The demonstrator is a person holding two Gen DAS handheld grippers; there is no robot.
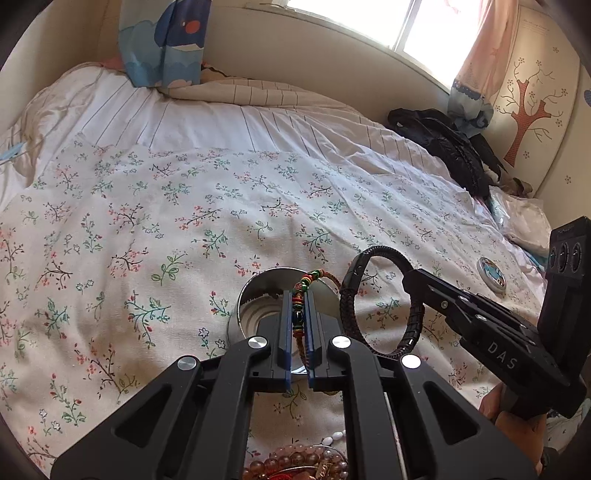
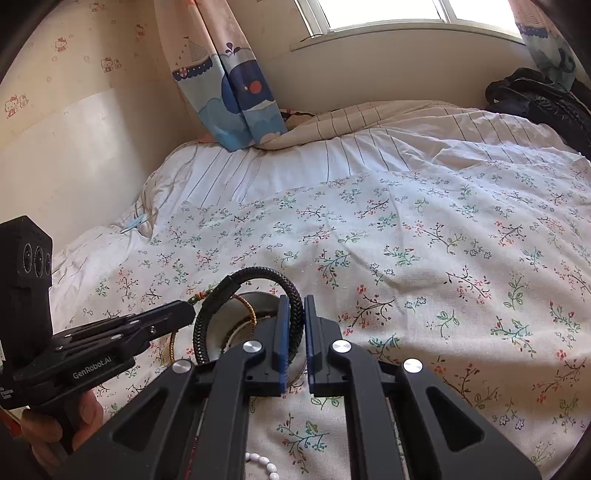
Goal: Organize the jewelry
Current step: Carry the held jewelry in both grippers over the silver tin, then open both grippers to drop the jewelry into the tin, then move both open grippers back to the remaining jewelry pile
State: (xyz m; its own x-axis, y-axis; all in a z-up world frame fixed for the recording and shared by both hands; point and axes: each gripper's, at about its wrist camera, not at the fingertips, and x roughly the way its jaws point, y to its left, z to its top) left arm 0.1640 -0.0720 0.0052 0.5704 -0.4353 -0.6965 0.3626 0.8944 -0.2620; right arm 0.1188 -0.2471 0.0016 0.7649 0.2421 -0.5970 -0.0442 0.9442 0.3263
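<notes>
Both 2 bands are light and limp: left gripper (image 1: pixel 298 325) pinches the beaded cord bracelet (image 1: pixel 300 314), right gripper (image 2: pixel 294 325) the braided leather bracelet (image 2: pixel 291 314) (stiffer, grippy), above the tin (image 1: pixel 255 295)

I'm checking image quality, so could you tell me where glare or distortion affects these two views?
Left wrist view: the window is blown out white and the bed bows from fisheye curvature. Right wrist view: the window is also overexposed, and dark vignetting fills the corners.

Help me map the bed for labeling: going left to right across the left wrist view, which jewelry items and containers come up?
Tin → beaded cord bracelet → black braided bracelet → round lid.
</notes>
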